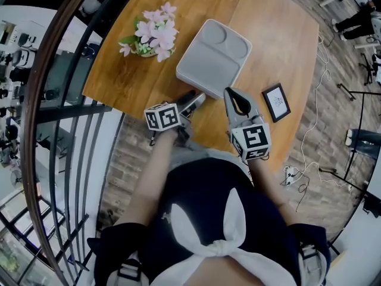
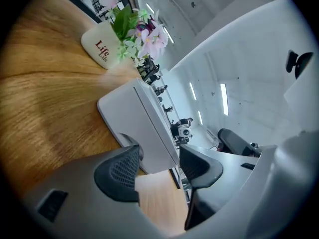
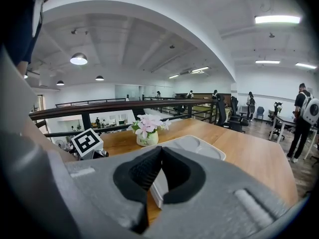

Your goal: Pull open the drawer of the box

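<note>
Wood-grain counter (image 1: 280, 34) stands on a mezzanine, hard against a curved black railing (image 1: 71, 100), with a brick-pattern floor (image 1: 333, 118) on the other side where cables trail. Beyond it the right gripper view shows a wide office under an arched white ceiling with strip lights and round lamps; people stand far off among desks and chairs. On the counter a pale grey box (image 1: 214, 58) lies near the middle, flat lid up with shallow recesses, nothing pulled out of it. Pink flowers (image 1: 153, 34) in a white pot stand just beside its far left corner, and a small framed picture (image 1: 277, 102) lies apart to its right. Both grippers sit at the box's near edge. Left gripper (image 2: 159, 166) has its fingers spread, the box's near face and a rounded notch in it right ahead of them. Right gripper (image 3: 160, 151) has its fingers clenched tip to tip, nothing pinched, the box just behind
</note>
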